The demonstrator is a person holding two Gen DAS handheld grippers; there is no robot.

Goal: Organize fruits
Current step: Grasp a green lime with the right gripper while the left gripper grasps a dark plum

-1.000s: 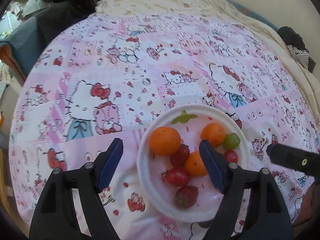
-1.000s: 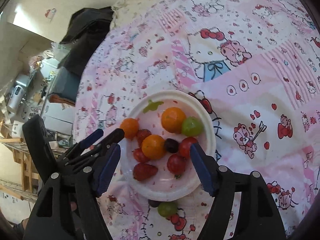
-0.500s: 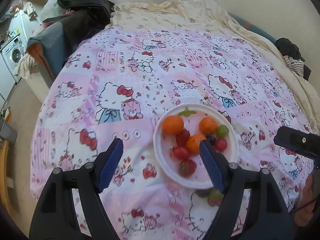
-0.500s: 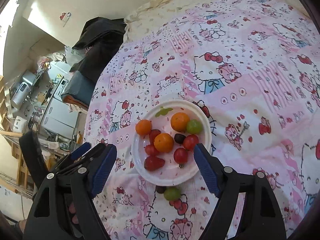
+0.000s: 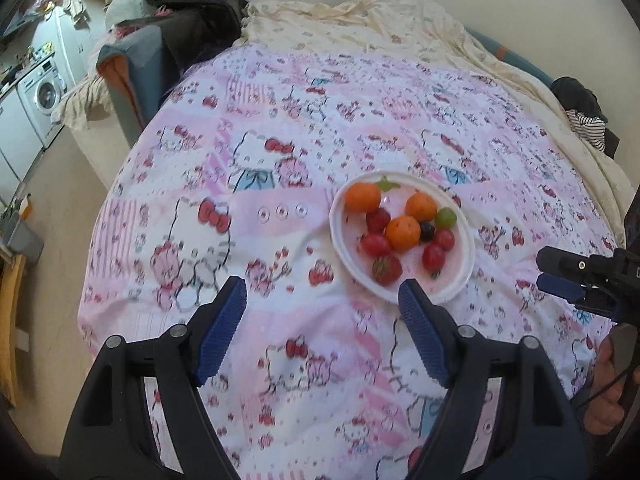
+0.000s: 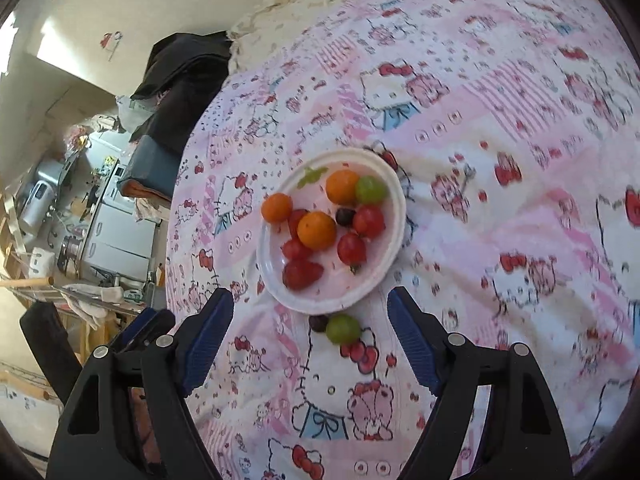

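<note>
A white plate (image 5: 466, 254) (image 6: 394, 240) lies on the pink Hello Kitty bedspread and holds several fruits: oranges (image 5: 403, 233) (image 6: 316, 230), red tomatoes (image 6: 351, 249), a strawberry (image 5: 386, 268) (image 6: 301, 274), a green grape (image 5: 445, 217) (image 6: 371, 189) and a dark grape (image 6: 345, 216). A green grape (image 6: 343, 329) and a dark grape (image 6: 318, 323) lie on the bedspread just outside the plate's near rim. My left gripper (image 5: 322, 320) is open and empty, pulled back from the plate. My right gripper (image 6: 310, 326) is open and empty, above the loose grapes. It also shows in the left wrist view (image 5: 560, 276).
Dark clothes (image 5: 192, 12) (image 6: 180, 76) are piled at the bed's far left corner. A cream blanket (image 5: 380, 20) lies along the far edge. A washing machine (image 5: 42, 88) and floor lie left of the bed. Striped clothing (image 5: 588, 124) lies at the right edge.
Both grippers have pulled back and up from the plate, so it looks smaller and farther. The fruits have not moved. Both stay open.
</note>
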